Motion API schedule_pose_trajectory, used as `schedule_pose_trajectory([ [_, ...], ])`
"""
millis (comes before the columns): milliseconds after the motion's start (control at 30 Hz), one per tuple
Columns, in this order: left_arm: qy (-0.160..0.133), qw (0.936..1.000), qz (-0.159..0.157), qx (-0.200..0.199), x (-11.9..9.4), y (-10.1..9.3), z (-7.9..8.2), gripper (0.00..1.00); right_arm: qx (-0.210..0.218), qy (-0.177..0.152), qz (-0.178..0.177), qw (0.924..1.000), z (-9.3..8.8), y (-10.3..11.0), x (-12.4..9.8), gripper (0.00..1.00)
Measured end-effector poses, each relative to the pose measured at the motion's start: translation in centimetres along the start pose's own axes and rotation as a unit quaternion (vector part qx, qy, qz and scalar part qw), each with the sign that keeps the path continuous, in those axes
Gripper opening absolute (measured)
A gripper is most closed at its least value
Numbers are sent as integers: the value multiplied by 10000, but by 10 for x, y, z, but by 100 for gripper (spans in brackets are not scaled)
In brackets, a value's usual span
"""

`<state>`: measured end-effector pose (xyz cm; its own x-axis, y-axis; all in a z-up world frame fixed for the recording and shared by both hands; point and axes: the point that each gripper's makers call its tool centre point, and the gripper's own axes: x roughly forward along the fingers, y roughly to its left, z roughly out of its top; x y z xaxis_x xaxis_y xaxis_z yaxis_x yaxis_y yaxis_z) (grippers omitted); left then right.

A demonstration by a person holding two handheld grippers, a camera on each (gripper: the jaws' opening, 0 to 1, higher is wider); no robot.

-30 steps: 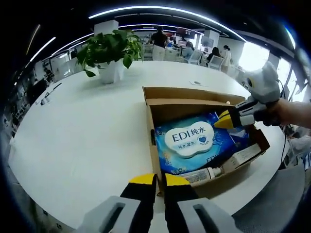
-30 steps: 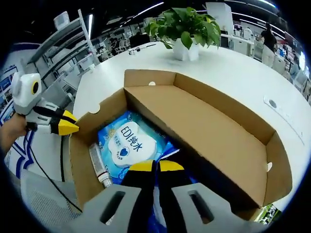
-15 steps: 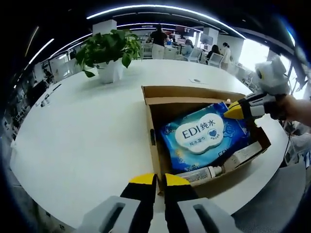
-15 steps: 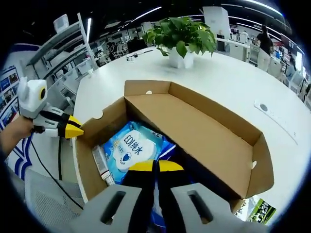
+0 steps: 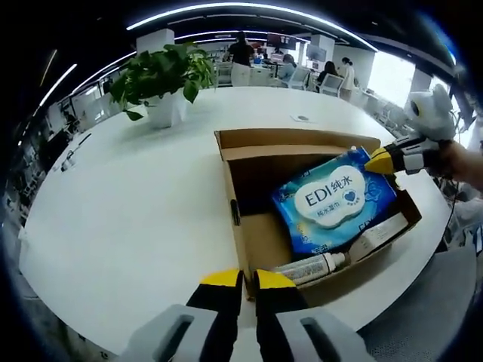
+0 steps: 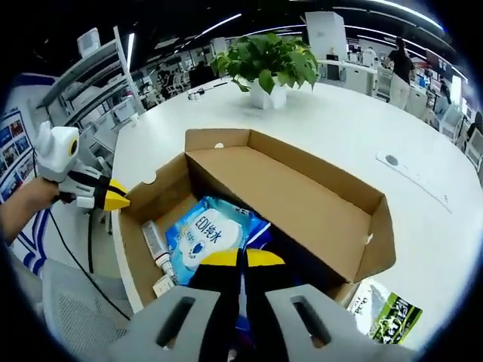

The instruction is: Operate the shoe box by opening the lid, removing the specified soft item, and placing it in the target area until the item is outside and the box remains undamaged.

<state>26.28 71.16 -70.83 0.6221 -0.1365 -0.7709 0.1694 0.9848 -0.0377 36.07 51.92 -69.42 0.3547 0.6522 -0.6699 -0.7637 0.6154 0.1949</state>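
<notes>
While the left gripper [image 5: 241, 280] hangs pressed shut near the shoe box [image 5: 241, 226], the right gripper [image 6: 241, 260], pinching the wipes pack [image 5: 334, 200], has tilted it higher, partway out.

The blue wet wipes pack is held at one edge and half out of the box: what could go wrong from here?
1. The right gripper pinches only a corner of the wet wipes pack, so the pack may slip back into the cardboard box.
2. The pack's lower edge may drag the tube along.
3. The box sits near the table edge and could shift.
</notes>
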Motion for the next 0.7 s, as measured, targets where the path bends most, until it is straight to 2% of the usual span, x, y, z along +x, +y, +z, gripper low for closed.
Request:
schedule_pose_trajectory([
  [267,121,9998,13,144,-3,-1,4,6,152,5,-108,9998,-7,-9,-10,0],
  [500,-180,9993,-11,322,-13,-11,31,12,282,55,-176,9994,-15,-18,-18,0],
  [600,-307,9983,-88,494,-11,-22,44,16,358,36,-192,9992,-18,-21,-22,0],
  [700,-332,9974,-220,600,-5,-32,51,17,326,39,-225,9992,-18,-22,-23,0],
])
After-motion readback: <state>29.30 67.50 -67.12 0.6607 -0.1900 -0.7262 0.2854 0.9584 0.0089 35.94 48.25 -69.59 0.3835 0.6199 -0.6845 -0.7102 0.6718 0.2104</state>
